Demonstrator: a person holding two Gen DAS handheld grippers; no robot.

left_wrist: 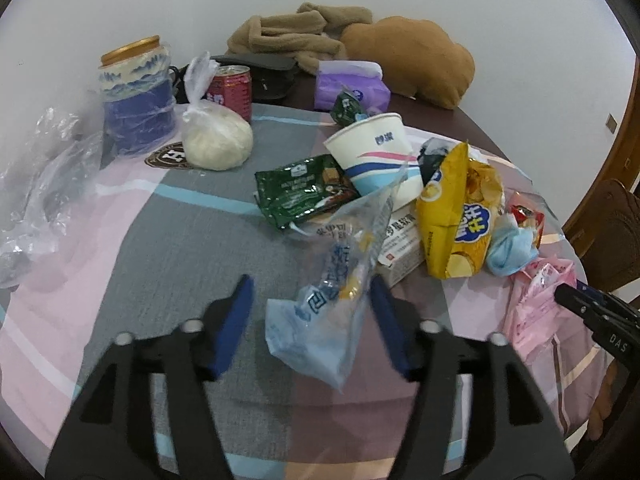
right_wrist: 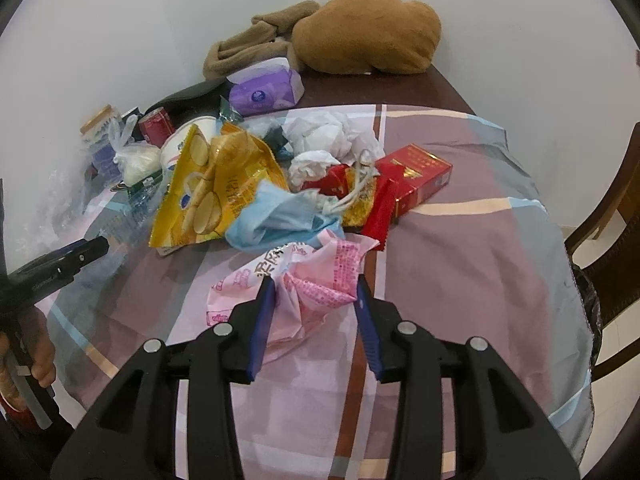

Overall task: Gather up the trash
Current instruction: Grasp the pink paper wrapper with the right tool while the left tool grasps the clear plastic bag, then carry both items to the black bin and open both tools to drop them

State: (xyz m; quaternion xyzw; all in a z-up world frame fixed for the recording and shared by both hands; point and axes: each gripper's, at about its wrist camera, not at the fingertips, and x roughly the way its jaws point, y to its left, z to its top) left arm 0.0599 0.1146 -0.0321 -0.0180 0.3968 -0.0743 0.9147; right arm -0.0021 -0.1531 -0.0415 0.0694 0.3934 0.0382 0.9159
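A: Nearest the lens, black frame and blue pads of the left gripper (left_wrist: 311,282), spread wide. Anything clamped?

B: Nothing clamped. Clear blue-printed wrapper (left_wrist: 320,332) standing between the pads, its edge just beside the right-hand pad, well apart from the other. Looks slack and a little blurred.

A: And over the right gripper (right_wrist: 315,282)?

B: Narrower gap there. Pads pressing in from both sides on a crumpled pink wrapper (right_wrist: 320,276), with the rest of it sagging onto the striped tablecloth (right_wrist: 460,260).

A: Whereabouts the other trash?

B: Heaped mid-table, beyond both grippers. Yellow chip bag (right_wrist: 216,188) torn open, lying against a blue face mask (right_wrist: 276,220). Crumpled white tissue (right_wrist: 328,132) behind those, then a red carton (right_wrist: 416,176) to the right with red wrappers beside it.

A: From the left wrist view?

B: White paper cup (left_wrist: 372,152) tipped on its side, resting over a green packet (left_wrist: 300,192). White box (left_wrist: 400,248) partly under the chip bag.

A: Further back?

B: Red can (left_wrist: 232,88) upright, just behind a bagged white lump (left_wrist: 218,140). Purple tissue pack (left_wrist: 352,84) near the wall, with a brown cushion (left_wrist: 416,60) and a tan cloth (left_wrist: 288,40) behind it. Clear plastic sheet (left_wrist: 36,200) bunched at the far left edge.
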